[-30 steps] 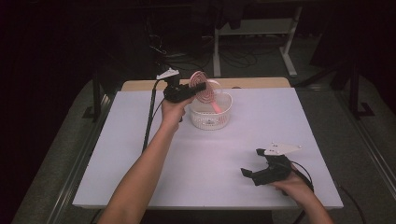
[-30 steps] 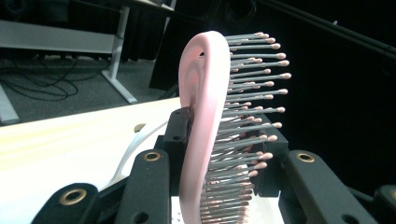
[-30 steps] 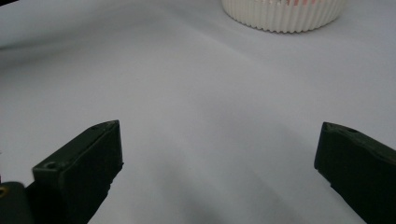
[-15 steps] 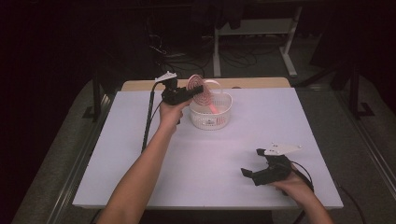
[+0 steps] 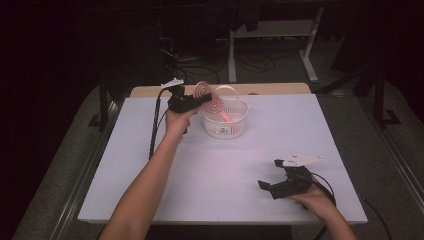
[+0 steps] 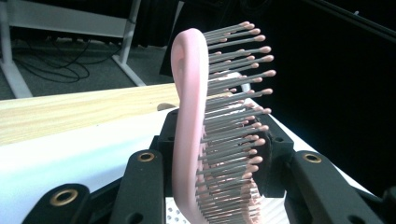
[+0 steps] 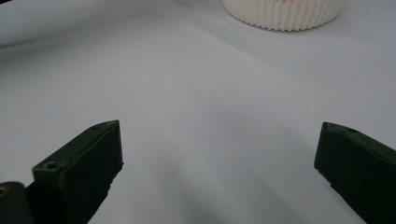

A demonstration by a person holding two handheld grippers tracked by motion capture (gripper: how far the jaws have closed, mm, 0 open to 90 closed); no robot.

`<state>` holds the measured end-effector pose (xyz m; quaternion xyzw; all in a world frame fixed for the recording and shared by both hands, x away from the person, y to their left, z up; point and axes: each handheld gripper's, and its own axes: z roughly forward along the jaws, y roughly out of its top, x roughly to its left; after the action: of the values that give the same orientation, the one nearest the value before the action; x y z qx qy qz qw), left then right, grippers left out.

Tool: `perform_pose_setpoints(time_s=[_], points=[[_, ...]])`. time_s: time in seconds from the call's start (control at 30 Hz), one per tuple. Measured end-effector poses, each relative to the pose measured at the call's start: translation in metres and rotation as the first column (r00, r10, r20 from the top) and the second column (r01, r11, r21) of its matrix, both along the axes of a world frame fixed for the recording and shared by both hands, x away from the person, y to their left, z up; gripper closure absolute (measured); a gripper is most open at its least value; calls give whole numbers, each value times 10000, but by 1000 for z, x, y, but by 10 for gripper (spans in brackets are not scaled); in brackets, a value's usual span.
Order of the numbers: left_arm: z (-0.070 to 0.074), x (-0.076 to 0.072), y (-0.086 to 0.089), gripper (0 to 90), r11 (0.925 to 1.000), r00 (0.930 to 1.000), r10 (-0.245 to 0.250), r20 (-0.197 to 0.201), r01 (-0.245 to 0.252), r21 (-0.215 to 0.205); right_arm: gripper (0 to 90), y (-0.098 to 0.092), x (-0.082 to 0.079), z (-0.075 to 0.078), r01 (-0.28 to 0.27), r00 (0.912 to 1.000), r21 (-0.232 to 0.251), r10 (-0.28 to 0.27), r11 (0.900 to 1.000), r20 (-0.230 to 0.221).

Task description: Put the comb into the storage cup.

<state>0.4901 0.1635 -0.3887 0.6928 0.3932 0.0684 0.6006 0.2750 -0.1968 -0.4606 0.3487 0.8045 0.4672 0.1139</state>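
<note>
My 2 grippers are black. The left gripper trails a black cable and shows brass-ringed screw holes; the right gripper carries a grey three-cornered plate. My forearms are unsleeved.

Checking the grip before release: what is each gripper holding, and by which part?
Left gripper holds the pink hairbrush across its head; right gripper holds nothing.

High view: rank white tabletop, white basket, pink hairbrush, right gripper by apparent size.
1. white tabletop
2. white basket
3. right gripper and pink hairbrush: they look about alike, and the gripper is nearer the camera, so no firm order.
</note>
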Motion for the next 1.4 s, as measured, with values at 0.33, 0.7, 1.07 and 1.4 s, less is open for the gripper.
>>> perform_pose_setpoints(time_s=[0.33,0.7,1.07,1.4], points=[[-2,0,5,582,9995,9999,124,60,-126,292,6,0,0,0,19,10000,-21,-19,10000,-25],[1,-3,7,424,9937,9991,204,377,-244,1091,6,0,1,-1,14,10000,-32,-14,10000,-22],[9,-10,8,229,9841,9972,38,740,-169,1768,6,0,1,-1,4,10000,-56,-4,10000,-3],[13,-13,15,95,9765,9971,-135,751,-30,2154,6,-2,0,-4,18,10000,-81,-18,10000,-41]])
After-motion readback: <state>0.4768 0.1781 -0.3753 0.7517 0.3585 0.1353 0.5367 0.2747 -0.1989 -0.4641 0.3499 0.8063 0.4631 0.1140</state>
